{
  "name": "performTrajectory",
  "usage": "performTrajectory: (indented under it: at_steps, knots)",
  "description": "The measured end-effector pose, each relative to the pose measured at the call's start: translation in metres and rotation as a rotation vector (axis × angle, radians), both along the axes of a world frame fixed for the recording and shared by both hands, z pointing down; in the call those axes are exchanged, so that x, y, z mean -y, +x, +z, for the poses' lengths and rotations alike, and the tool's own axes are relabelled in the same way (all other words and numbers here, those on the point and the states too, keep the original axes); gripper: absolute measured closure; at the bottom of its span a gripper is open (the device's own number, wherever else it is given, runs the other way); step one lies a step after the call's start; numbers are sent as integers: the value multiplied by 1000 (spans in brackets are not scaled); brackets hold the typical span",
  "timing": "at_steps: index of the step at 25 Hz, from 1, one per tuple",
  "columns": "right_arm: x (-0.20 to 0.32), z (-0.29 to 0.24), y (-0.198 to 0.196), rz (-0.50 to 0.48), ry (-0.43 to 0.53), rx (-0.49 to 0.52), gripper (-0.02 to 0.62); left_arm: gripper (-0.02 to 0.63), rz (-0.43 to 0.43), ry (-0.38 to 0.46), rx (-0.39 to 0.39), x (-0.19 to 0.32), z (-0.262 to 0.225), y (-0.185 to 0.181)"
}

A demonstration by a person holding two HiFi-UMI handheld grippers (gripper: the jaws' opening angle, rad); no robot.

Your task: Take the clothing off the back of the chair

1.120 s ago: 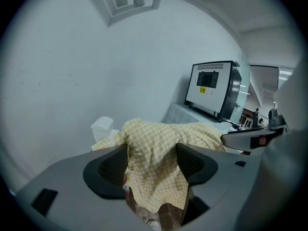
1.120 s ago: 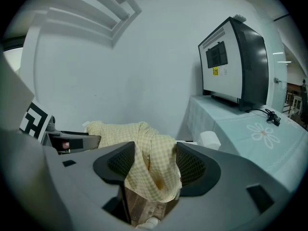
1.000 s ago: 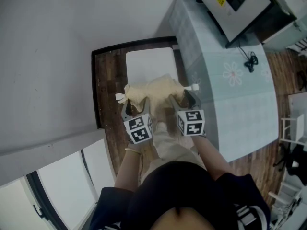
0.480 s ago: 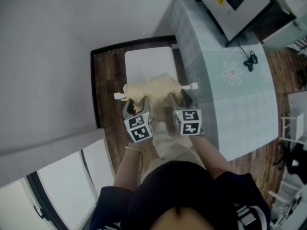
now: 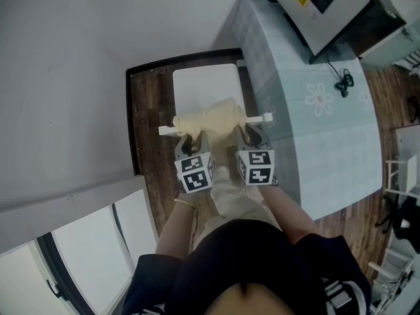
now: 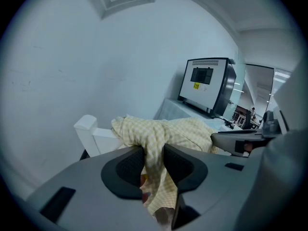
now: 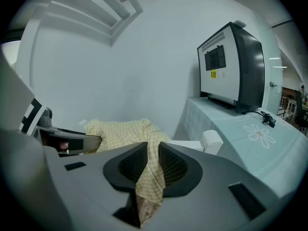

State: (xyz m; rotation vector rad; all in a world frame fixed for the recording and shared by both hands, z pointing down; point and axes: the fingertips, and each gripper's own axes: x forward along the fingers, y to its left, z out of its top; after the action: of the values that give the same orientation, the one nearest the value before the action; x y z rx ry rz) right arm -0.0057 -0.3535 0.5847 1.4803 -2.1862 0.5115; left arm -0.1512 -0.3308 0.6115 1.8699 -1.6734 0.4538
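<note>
A cream checked garment (image 5: 211, 117) hangs over the top rail (image 5: 260, 118) of a white chair (image 5: 205, 87). My left gripper (image 5: 189, 138) sits at the garment's left part and my right gripper (image 5: 249, 136) at its right part. In the left gripper view the jaws of the left gripper (image 6: 153, 154) have just been closing and now pinch a fold of the garment (image 6: 155, 129). The right gripper view shows the same: the right gripper (image 7: 152, 160) has just been closing and its pads press on a hanging strip of the garment (image 7: 120, 131).
A table under a pale flowered cloth (image 5: 315, 110) stands right beside the chair, bearing a white box-shaped appliance (image 5: 325, 5) and a black cable (image 5: 342, 83). A grey wall (image 5: 65, 77) runs along the left. Dark wooden floor (image 5: 147, 110) shows around the chair.
Both pairs of jaws have narrowed onto the garment, which now looks more bunched along the rail. The left gripper has shifted slightly right; the right one has kept still.
</note>
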Motion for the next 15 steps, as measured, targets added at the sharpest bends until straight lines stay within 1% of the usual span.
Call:
performTrajectory:
  at_steps: [5,10,15]
  knots:
    - [1,0,-1,-24,1,2,525,508,22,1,-6,0,-2,4]
    - [-4,-2,-1,-30,-5,17,529,512,40,10,-1,-3,-6,4]
    - [-11,-11,0,-32,10,36,530,512,35,22,7,-13,-10,5]
